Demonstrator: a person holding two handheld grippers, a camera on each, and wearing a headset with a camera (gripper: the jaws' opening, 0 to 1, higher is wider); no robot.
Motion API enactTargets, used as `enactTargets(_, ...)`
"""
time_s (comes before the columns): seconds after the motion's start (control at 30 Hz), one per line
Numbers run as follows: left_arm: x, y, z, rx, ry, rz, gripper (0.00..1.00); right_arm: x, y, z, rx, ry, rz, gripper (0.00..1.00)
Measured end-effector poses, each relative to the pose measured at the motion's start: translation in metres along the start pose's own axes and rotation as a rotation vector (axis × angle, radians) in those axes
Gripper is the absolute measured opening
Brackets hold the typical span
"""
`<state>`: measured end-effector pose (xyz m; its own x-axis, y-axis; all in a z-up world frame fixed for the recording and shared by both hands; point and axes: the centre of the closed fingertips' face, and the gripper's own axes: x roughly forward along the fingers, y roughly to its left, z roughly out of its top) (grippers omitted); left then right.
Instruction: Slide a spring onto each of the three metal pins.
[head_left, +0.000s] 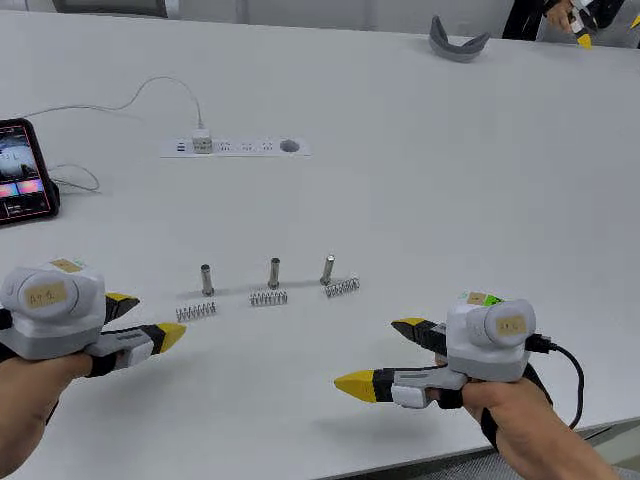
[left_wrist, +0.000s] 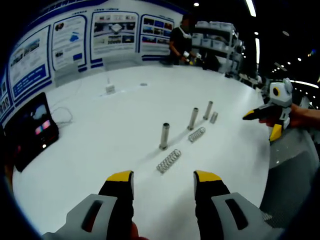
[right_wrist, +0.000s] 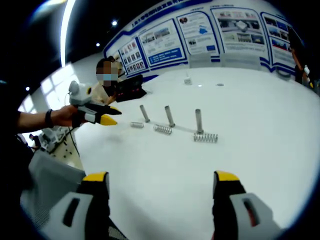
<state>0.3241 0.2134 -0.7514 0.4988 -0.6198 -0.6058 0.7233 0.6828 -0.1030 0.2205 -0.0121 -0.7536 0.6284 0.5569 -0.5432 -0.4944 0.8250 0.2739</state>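
Observation:
Three upright metal pins stand in a row on the white table: left pin (head_left: 207, 279), middle pin (head_left: 274, 272), right pin (head_left: 327, 269). A spring lies in front of each: left spring (head_left: 196, 311), middle spring (head_left: 268, 298), right spring (head_left: 342, 288). My left gripper (head_left: 146, 318) is open near the front left, short of the left spring (left_wrist: 168, 160) and left pin (left_wrist: 164, 136). My right gripper (head_left: 382, 354) is open at the front right, apart from the right spring (right_wrist: 205, 137) and right pin (right_wrist: 198, 121). Neither holds anything.
A white power strip (head_left: 235, 147) with a plugged charger and cable lies behind the pins. A phone (head_left: 24, 170) with a lit screen stands at the left edge. A grey curved piece (head_left: 457, 41) sits at the far side. Another person works beyond.

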Motion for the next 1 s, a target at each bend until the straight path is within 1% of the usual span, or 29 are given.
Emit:
enactTargets(0.3,-0.009,-0.001,-0.002,-0.021,-0.021,0.004,0.58,0.002,0.001,0.003,-0.003,0.001,0.004,0.87)
enactTargets(0.53,-0.010,-0.002,-0.006,-0.031,-0.017,0.000,0.63,0.003,0.002,0.003,-0.001,0.002,0.009,0.87)
enactTargets(0.8,-0.006,-0.002,-0.007,-0.011,-0.003,-0.009,0.63,0.001,0.002,0.004,-0.004,0.006,0.009,0.87)
enactTargets(1.0,0.000,-0.008,-0.008,0.031,0.025,-0.045,0.65,0.000,0.001,0.003,-0.003,0.009,0.007,0.87)
